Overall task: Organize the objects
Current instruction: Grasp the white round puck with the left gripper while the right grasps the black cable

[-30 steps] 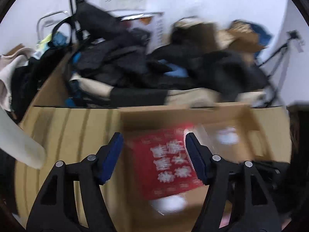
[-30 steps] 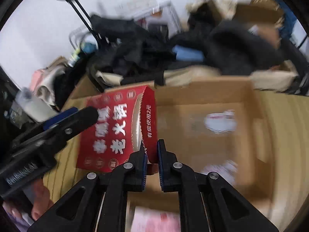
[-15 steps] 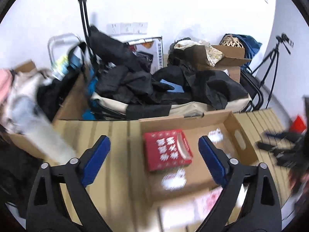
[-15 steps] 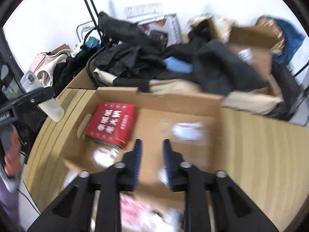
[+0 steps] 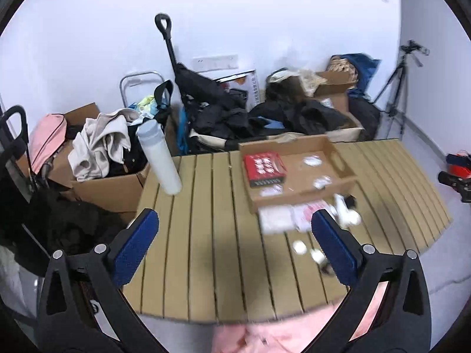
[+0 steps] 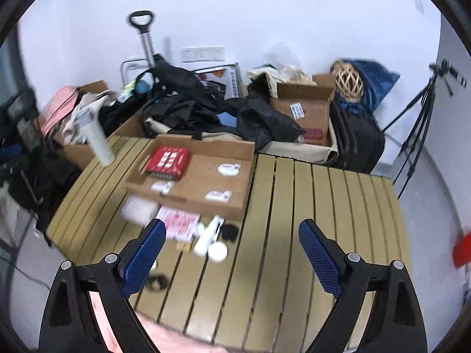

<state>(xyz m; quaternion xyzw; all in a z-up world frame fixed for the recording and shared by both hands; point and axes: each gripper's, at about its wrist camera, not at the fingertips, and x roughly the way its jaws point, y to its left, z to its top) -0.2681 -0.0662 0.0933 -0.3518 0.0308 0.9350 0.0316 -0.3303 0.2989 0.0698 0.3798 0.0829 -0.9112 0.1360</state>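
A red box (image 5: 264, 165) (image 6: 167, 160) lies in the left part of a shallow cardboard tray (image 5: 344, 164) (image 6: 203, 186) on the slatted table, with small white packets beside it. In front of the tray lie white and pink packets (image 5: 294, 218) (image 6: 176, 223), a white bottle (image 6: 207, 236), a white lid (image 6: 217, 251) and small dark items. My left gripper (image 5: 234, 242) is open and empty, held back over the table's near side. My right gripper (image 6: 232, 248) is open and empty, also well back from the tray.
A white tube (image 5: 159, 158) (image 6: 97, 141) stands out at the table's left edge. Boxes of clothes (image 5: 100, 158), dark bags (image 6: 188, 103), a trolley handle (image 5: 163, 26) and a tripod (image 6: 421, 114) crowd the far side. The table's right half (image 6: 338, 220) is bare slats.
The right gripper let go of the red box, which now lies in the tray, and opened wide. Both grippers pulled back and up from the tray.
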